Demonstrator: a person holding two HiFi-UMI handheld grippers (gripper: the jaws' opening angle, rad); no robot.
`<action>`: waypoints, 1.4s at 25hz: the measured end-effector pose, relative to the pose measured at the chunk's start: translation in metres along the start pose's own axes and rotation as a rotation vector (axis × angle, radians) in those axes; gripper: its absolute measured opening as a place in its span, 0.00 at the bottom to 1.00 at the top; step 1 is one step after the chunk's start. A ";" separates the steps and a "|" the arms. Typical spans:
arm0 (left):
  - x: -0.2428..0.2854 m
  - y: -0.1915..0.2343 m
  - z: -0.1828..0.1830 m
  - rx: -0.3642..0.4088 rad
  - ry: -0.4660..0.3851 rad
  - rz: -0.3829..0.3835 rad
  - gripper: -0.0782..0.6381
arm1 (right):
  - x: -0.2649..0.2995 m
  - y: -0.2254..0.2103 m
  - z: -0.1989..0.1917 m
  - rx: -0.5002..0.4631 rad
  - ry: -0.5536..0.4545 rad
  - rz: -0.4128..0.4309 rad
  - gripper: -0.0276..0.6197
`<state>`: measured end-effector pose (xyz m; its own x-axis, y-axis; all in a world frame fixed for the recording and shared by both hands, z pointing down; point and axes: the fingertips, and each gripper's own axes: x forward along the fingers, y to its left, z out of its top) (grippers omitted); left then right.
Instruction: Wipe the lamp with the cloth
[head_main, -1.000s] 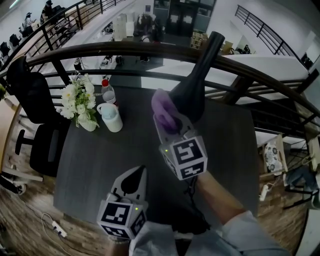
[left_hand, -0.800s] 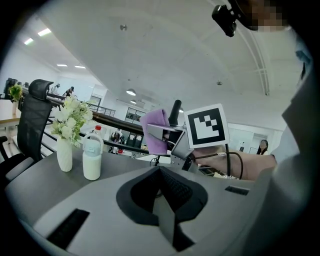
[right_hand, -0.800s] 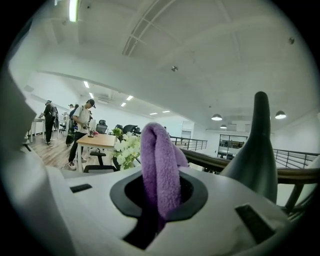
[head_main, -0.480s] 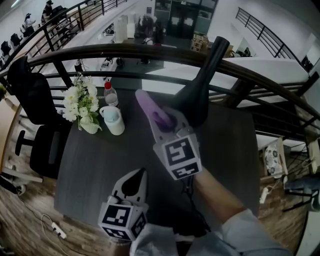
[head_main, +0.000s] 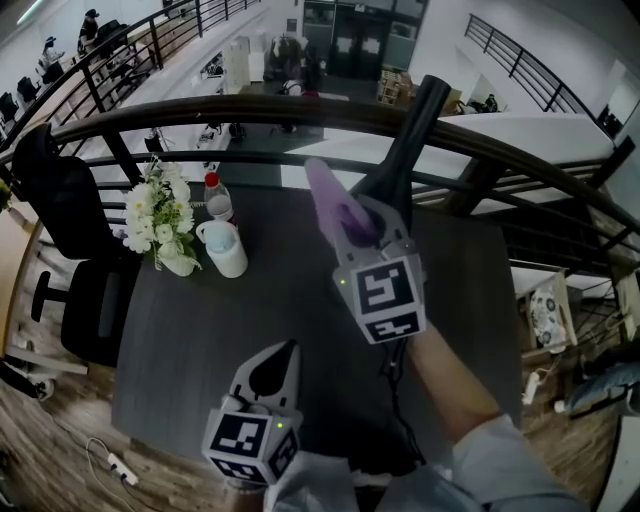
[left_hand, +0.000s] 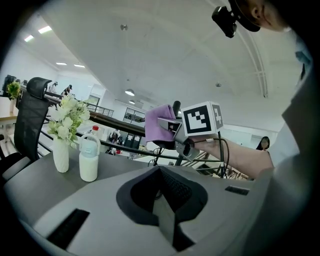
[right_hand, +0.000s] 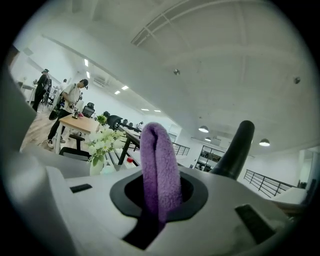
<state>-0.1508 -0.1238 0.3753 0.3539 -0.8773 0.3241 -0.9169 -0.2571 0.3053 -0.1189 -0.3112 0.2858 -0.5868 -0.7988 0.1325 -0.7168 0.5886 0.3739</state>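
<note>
Dark worktop (head_main: 200, 330) lies below us. Our right claw (head_main: 350, 222), at frame centre, is clamped on the folded purple cloth (head_main: 328, 195), just left of the black lamp (head_main: 405, 140) neck and seemingly apart from it. We judge wiping is under way; next, press the cloth onto the neck. Our left claw (head_main: 276, 366), lower centre, is closed and empty.

Right hand-held gripper (head_main: 352, 222) is held high over the far middle of the desk (head_main: 230, 320), jaws pointing away and upward, clamped on a folded purple cloth (head_main: 325, 190) that stands out past the tips. Right forearm (head_main: 450, 385) is extended, bare below a light sleeve (head_main: 500, 465). Left hand-held gripper (head_main: 284, 352) sits low and near, jaws together, nothing between them.
</note>
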 end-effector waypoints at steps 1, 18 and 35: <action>0.000 0.000 0.000 0.004 -0.001 0.000 0.13 | -0.001 -0.006 0.001 -0.006 -0.001 -0.013 0.12; 0.001 -0.013 -0.001 0.022 0.006 -0.016 0.13 | -0.014 -0.091 0.017 -0.054 -0.051 -0.174 0.12; 0.005 -0.018 0.003 0.047 0.012 -0.016 0.13 | -0.021 -0.162 0.054 -0.048 -0.164 -0.328 0.12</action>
<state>-0.1334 -0.1244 0.3690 0.3705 -0.8682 0.3302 -0.9187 -0.2902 0.2680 -0.0105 -0.3835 0.1731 -0.3847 -0.9109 -0.1494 -0.8603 0.2952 0.4156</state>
